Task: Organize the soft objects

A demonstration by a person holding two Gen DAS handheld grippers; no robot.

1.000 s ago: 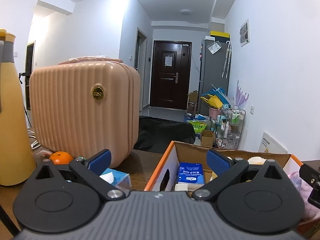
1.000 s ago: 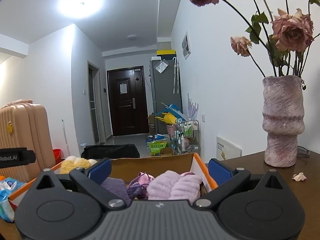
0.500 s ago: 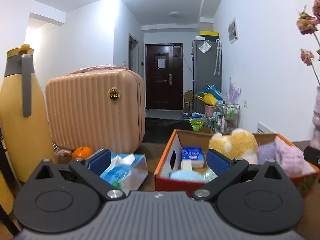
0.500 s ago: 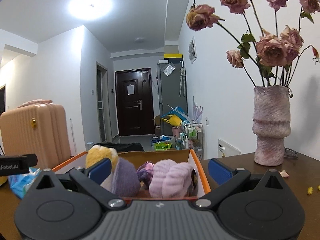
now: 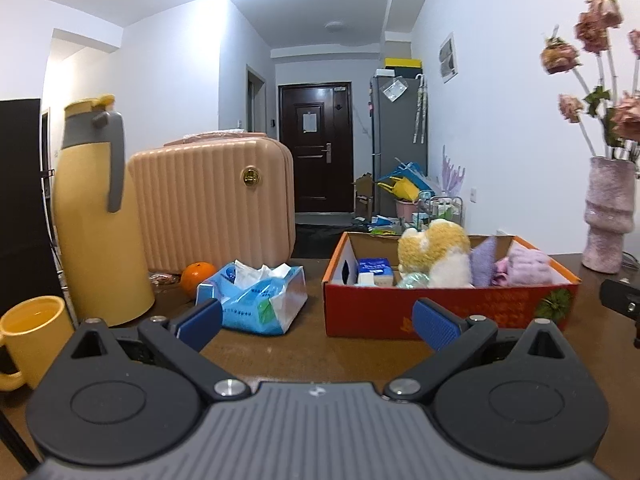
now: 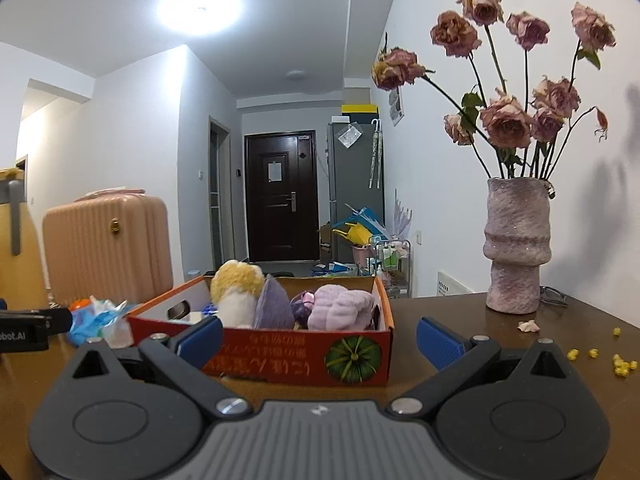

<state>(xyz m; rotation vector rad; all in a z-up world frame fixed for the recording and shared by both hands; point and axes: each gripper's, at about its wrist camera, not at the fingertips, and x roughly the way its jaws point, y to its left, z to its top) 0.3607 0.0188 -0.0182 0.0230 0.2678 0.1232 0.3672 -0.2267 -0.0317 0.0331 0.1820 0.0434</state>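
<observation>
A red-orange cardboard box (image 5: 448, 310) (image 6: 304, 350) stands on the brown table. Inside it sit a yellow and white plush toy (image 5: 434, 252) (image 6: 236, 292), a purple cloth (image 5: 484, 266) (image 6: 274, 308), a pink fluffy item (image 5: 524, 268) (image 6: 340, 308) and a blue tissue pack (image 5: 374, 268). A blue pack of tissues (image 5: 260, 300) (image 6: 96, 320) lies on the table left of the box. My left gripper (image 5: 316, 326) is open and empty, in front of the box and the pack. My right gripper (image 6: 320, 338) is open and empty, just short of the box's front wall.
A yellow thermos (image 5: 96, 212), a yellow mug (image 5: 30, 336), an orange (image 5: 198, 274) and a peach suitcase (image 5: 212, 204) stand at the left. A pink vase (image 6: 516, 248) of dried roses stands at the right, with a fallen petal (image 6: 528, 325) and yellow crumbs (image 6: 622, 366) nearby.
Both grippers have pulled back from the box, so it now shows whole and farther off. Both stay open and empty.
</observation>
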